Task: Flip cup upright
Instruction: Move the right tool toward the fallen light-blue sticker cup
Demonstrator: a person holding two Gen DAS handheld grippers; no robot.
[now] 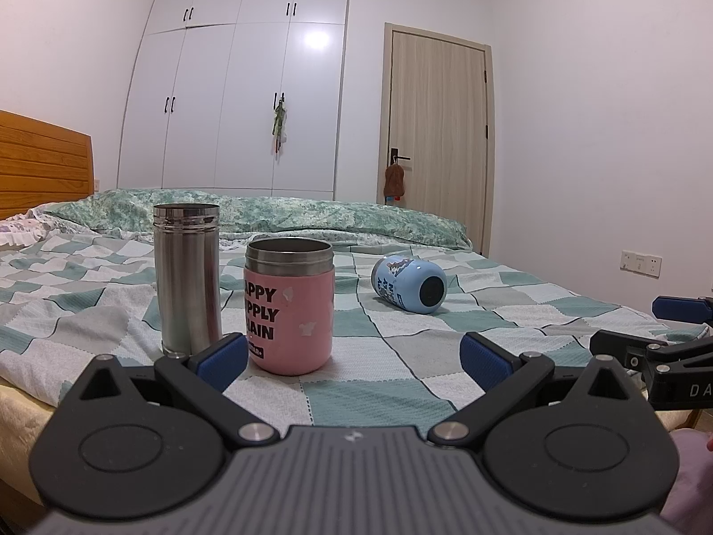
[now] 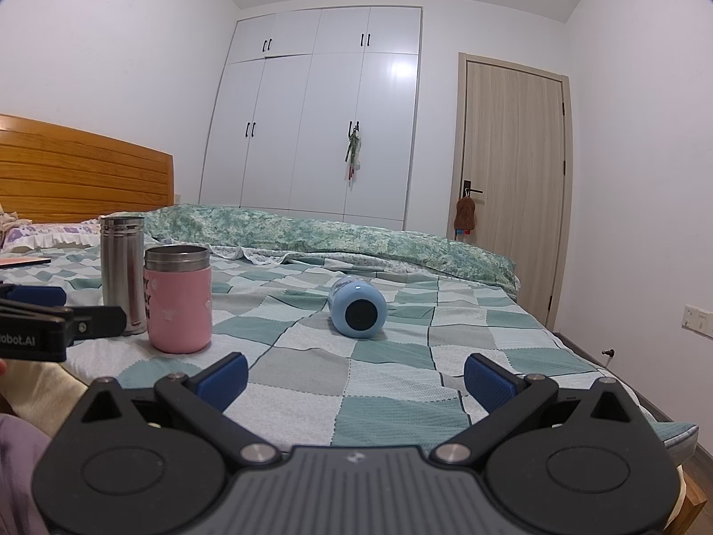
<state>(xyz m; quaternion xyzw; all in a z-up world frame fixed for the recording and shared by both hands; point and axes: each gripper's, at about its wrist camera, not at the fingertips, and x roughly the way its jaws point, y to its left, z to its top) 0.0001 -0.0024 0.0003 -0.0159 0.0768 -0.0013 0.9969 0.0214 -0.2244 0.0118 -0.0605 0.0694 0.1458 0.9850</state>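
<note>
A light blue cup [image 1: 409, 284] lies on its side on the checked bedspread, its dark round base facing me; it also shows in the right wrist view [image 2: 358, 307]. A pink cup [image 1: 289, 310] with black lettering stands upright, also seen in the right wrist view [image 2: 178, 298]. A tall steel cup [image 1: 187, 278] stands upright behind it to the left, and shows in the right wrist view [image 2: 122, 274]. My left gripper [image 1: 354, 361] is open and empty, just in front of the pink cup. My right gripper [image 2: 355, 376] is open and empty, short of the blue cup.
The checked bedspread [image 2: 392, 383] covers the bed. A rolled green quilt [image 2: 334, 234] lies along the far side. A wooden headboard [image 2: 80, 169] is at the left. A white wardrobe [image 2: 321, 116] and a door [image 2: 512, 191] stand behind. The bed edge [image 2: 624, 383] falls off at right.
</note>
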